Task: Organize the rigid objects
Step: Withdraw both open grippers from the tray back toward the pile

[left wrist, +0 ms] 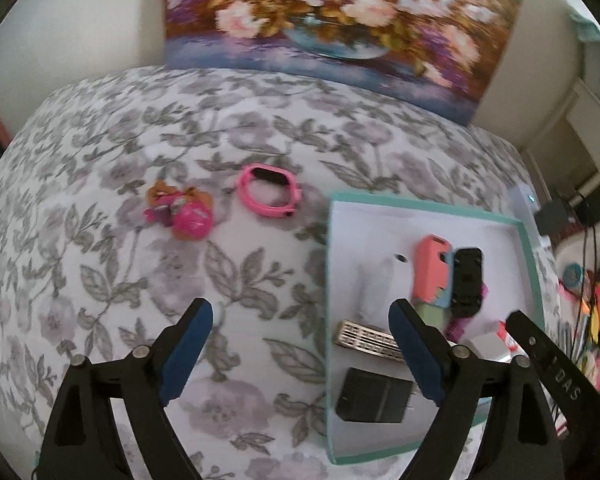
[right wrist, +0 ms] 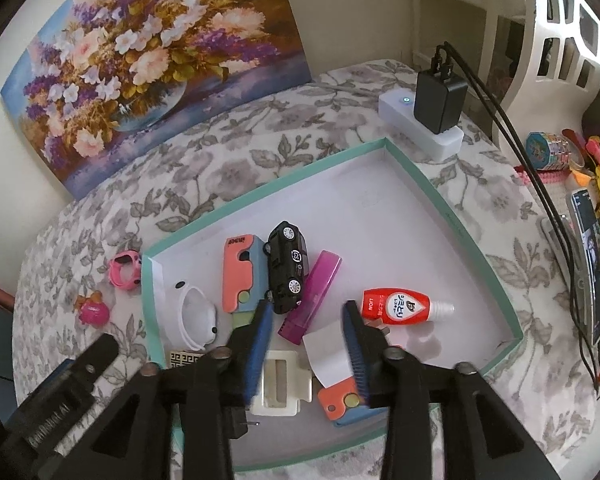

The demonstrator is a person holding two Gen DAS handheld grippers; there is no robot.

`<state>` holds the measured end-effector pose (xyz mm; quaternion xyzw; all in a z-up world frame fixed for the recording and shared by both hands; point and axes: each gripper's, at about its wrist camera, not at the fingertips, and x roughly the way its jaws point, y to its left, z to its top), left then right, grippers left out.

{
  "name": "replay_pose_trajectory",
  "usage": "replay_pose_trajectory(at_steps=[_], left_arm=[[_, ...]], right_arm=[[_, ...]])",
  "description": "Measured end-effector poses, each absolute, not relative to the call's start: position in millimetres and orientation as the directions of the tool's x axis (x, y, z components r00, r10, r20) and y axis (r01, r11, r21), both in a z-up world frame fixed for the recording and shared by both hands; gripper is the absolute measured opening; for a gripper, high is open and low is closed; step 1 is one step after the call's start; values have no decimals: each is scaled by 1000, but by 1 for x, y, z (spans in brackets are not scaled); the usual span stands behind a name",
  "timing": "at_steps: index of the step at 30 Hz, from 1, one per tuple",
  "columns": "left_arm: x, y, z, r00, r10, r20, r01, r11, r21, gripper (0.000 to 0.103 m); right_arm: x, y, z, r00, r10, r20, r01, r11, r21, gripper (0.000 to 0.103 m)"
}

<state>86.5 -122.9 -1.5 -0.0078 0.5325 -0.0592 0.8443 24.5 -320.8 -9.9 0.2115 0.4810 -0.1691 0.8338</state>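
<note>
Left gripper (left wrist: 302, 320) jaws spread wide, empty, hovering over the floral bedspread (left wrist: 140, 280) just left of the teal-rimmed box (left wrist: 329, 264). Right gripper (right wrist: 306, 320) jaws also spread, holding nothing, above the box (right wrist: 452, 216) interior. Inside the box: black toy car (right wrist: 286, 266), purple case (right wrist: 314, 294), red LION bottle (right wrist: 396, 306), 2 salmon-and-blue cases (right wrist: 238, 270), white goggles (right wrist: 196, 316). Outside on the bedspread, well apart from the box: pink watch (left wrist: 268, 190) and pink doll toy (left wrist: 184, 212), near each other.
</note>
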Motion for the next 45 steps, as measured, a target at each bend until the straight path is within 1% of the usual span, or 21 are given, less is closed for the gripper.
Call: replay_pose_trajectory(at_steps=[1, 5, 7, 11, 13, 15, 17, 18, 19, 34, 45], left_arm=[[87, -120, -2, 425, -104, -899, 80, 994, -77, 90], [91, -109, -4, 424, -84, -902, 35, 996, -76, 90], [92, -105, -5, 429, -67, -901, 18, 998, -66, 90], [92, -101, -5, 433, -51, -900, -4, 998, -58, 91], [93, -99, -6, 428, -43, -903, -10, 999, -52, 91], [93, -98, -6, 426, -36, -904, -12, 999, -45, 91], [93, -98, -7, 425, -31, -905, -13, 999, -41, 91], [93, -98, -7, 424, -30, -905, -14, 999, -40, 91], [93, -98, -7, 424, -30, -905, -14, 999, -40, 91], [95, -92, -8, 416, -32, -909, -20, 999, -45, 91], [97, -69, -4, 419, -25, -908, -46, 998, -48, 91]], right_arm=[[25, -320, -10, 480, -81, -874, 485, 854, 187, 53], [25, -319, -9, 478, -91, -874, 485, 857, 176, 60], [26, -318, -10, 472, -101, -876, 487, 858, 164, 67], [29, -314, -11, 458, -109, -882, 475, 869, 139, 73], [30, -310, -13, 452, -110, -885, 465, 876, 128, 80], [31, -307, -13, 449, -111, -887, 456, 882, 121, 83], [32, -304, -14, 443, -122, -888, 455, 885, 105, 90], [32, -303, -14, 437, -134, -890, 457, 885, 92, 99], [33, -302, -14, 432, -144, -890, 459, 885, 80, 103], [37, -287, -12, 440, -139, -887, 422, 904, 68, 103], [46, -253, -2, 470, -104, -876, 341, 937, 71, 103]])
